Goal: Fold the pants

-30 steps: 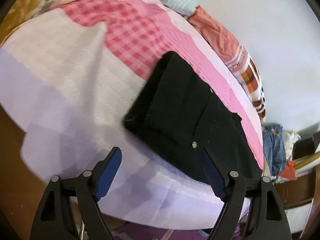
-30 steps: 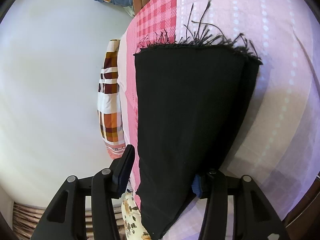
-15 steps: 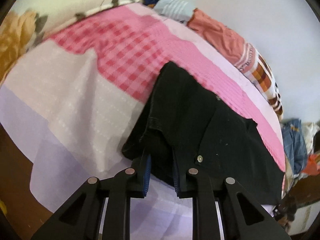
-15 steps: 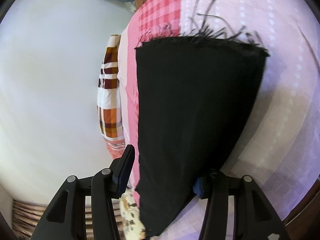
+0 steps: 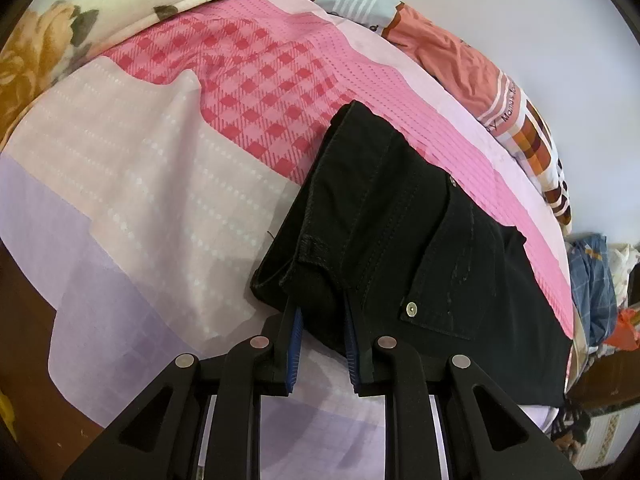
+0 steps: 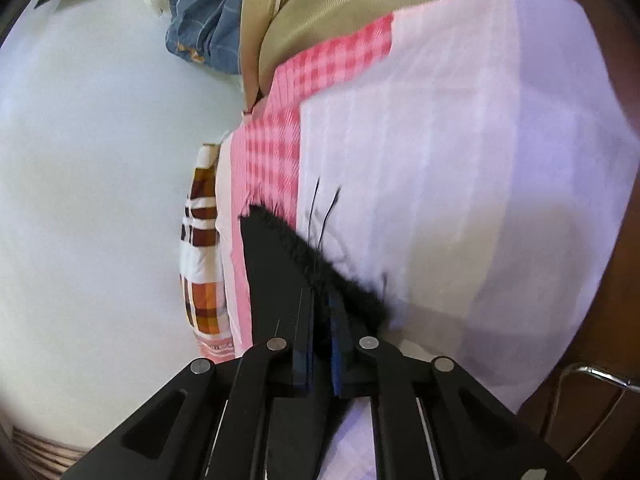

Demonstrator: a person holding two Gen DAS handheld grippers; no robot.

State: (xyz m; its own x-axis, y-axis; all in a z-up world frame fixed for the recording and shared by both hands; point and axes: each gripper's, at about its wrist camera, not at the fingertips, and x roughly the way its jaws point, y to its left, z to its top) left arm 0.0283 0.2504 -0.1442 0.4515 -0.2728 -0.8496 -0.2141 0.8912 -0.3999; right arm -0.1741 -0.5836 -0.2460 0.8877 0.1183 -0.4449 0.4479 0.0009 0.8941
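Both hand-held grippers are clamped on the black pants (image 5: 404, 248), which are spread on a bed covered by a pink, white and lilac sheet (image 5: 152, 184). In the left wrist view, the left hand-held gripper (image 5: 320, 320) is seen with its blue pads (image 5: 295, 344) pressed against a bunched fold of the waistband at the near corner of the garment; that corner is raised slightly off the sheet. A belt loop and a back pocket with a silver rivet (image 5: 411, 309) are visible just to the right of the grip, and the rest of the pants runs away to the far right across the pink band of the sheet.

In the right wrist view, the right hand-held gripper (image 6: 322, 316) has its jaws just drawn together, and the frayed hem (image 6: 320, 268) of a pant leg is caught between them, loose threads standing up from the edge. This view is blurred.

A floral cushion (image 5: 100, 4) lies at the far left of the bed, and a crumpled orange and checked cloth (image 5: 480, 76) lies along the far edge by the pale wall.
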